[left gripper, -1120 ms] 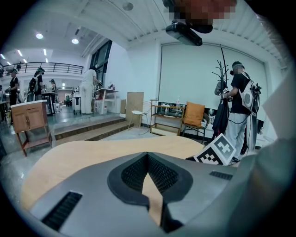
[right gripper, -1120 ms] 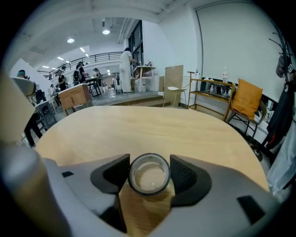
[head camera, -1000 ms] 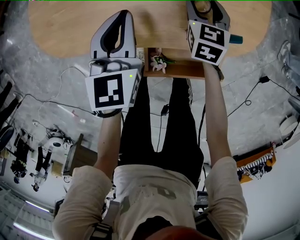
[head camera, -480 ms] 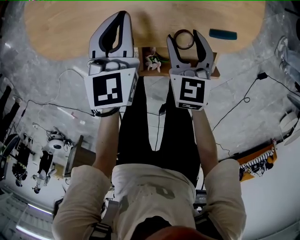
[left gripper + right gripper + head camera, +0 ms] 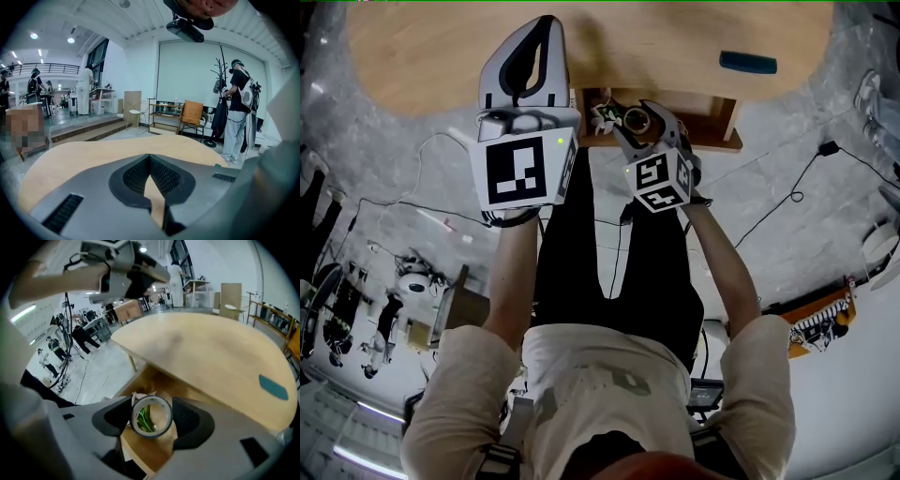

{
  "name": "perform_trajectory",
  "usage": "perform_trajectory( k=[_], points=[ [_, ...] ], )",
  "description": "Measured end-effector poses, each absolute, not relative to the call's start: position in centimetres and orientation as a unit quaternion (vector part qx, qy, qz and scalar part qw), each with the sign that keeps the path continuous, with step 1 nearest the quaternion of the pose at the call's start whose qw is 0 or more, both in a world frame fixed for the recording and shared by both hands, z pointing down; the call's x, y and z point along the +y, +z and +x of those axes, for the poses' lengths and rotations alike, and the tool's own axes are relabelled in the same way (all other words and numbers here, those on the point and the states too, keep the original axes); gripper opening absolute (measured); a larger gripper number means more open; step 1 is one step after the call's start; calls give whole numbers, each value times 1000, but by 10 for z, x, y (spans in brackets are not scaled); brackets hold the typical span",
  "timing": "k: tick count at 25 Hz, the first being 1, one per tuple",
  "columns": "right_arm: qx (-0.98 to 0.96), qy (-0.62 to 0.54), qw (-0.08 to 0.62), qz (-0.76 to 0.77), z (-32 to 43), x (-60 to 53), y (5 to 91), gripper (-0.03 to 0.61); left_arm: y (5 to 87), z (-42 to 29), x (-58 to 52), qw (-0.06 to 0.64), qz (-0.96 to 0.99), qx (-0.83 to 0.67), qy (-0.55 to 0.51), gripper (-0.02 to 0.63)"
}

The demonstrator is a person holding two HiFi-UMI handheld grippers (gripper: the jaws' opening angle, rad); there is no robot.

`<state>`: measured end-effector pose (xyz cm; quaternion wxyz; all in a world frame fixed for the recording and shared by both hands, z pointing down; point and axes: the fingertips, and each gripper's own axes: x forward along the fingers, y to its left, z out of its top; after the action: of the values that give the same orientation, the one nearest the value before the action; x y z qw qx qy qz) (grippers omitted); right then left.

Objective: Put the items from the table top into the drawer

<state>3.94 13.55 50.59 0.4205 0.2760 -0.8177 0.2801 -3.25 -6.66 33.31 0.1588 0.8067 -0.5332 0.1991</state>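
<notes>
Tape roll (image 5: 133, 417) above open drawer (image 5: 712, 141)
Right gripper (image 5: 152, 420) pinches it, hole facing its camera; left gripper (image 5: 150, 159) pressed together, empty.

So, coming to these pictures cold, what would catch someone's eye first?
The right claw grips a roll of tape over the open drawer, where a green and white item already lies. A teal object lies on the wooden table top, toward the right in the head view, while the left claw hovers shut and empty over the table.
</notes>
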Motion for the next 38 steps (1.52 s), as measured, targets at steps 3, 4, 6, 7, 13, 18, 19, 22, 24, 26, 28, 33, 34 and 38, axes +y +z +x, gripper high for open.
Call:
perform_trajectory(
  k=[3, 4, 6, 7, 13, 18, 19, 22, 24, 26, 28, 33, 34, 38],
  points=[
    [-785, 331, 446, 274, 50, 145, 555, 280, 340, -34, -65, 160, 806, -532, 204, 6],
    [-776, 340, 451, 280, 52, 144, 567, 281, 342, -36, -64, 162, 804, -533, 207, 6],
    [-765, 338, 460, 297, 57, 137, 584, 281, 343, -37, -62, 164, 802, -536, 208, 6],
    [-762, 334, 462, 306, 58, 131, 588, 281, 342, -36, -62, 164, 802, -536, 207, 6],
    [-767, 305, 454, 336, 48, 113, 591, 281, 343, -36, -59, 163, 803, -533, 210, 6],
    [-777, 291, 451, 328, 42, 105, 593, 281, 342, -38, -61, 163, 802, -536, 205, 6],
    [-778, 293, 454, 320, 40, 107, 595, 281, 342, -38, -61, 163, 802, -536, 205, 6],
    [-774, 308, 463, 302, 37, 115, 601, 281, 342, -41, -59, 164, 801, -538, 206, 6],
    [-773, 315, 461, 302, 36, 116, 601, 282, 342, -43, -59, 164, 800, -539, 207, 6],
    [-773, 317, 458, 305, 36, 116, 601, 288, 342, -45, -59, 164, 800, -539, 207, 6],
    [-773, 316, 457, 306, 36, 117, 599, 299, 342, -46, -59, 163, 799, -540, 208, 6],
    [-782, 316, 435, 314, 37, 112, 579, 301, 342, -43, -60, 164, 800, -540, 204, 6],
    [-786, 320, 425, 316, 35, 110, 571, 301, 342, -42, -60, 164, 800, -541, 203, 6],
    [-802, 373, 372, 281, 10, 111, 531, 300, 338, -39, -62, 165, 798, -544, 199, 6]
  ],
)
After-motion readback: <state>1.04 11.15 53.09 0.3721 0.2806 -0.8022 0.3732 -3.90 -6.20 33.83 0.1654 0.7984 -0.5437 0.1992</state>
